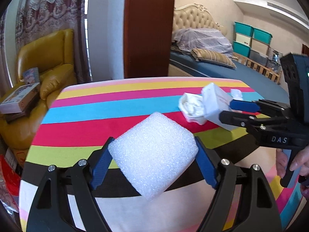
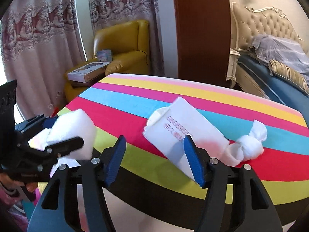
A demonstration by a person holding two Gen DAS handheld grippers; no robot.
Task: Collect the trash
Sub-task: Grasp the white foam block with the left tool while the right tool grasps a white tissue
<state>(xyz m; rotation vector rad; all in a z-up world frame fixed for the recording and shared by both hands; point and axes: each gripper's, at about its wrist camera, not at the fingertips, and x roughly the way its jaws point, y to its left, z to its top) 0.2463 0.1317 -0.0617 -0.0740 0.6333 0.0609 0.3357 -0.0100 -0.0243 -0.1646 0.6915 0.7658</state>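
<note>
Left hand-held gripper [image 1: 153,160]: clenched on the white foam block [image 1: 154,154], held clear above the striped worktop [image 1: 77,131]. Right hand-held gripper [image 2: 154,160]: released, no grasp; the white paper carton [image 2: 179,129] lies partly between its jaws, touching the right-hand pad only. Carton long axis runs 10 to 4 o'clock. Knotted tissue wad [image 2: 249,145] sits at 2 o'clock, just beside. Right hand is nearer both.

Yellow armchair [image 1: 48,58] with books [image 2: 87,73], lace curtains [image 2: 38,38], bed [image 1: 212,65] beyond
</note>
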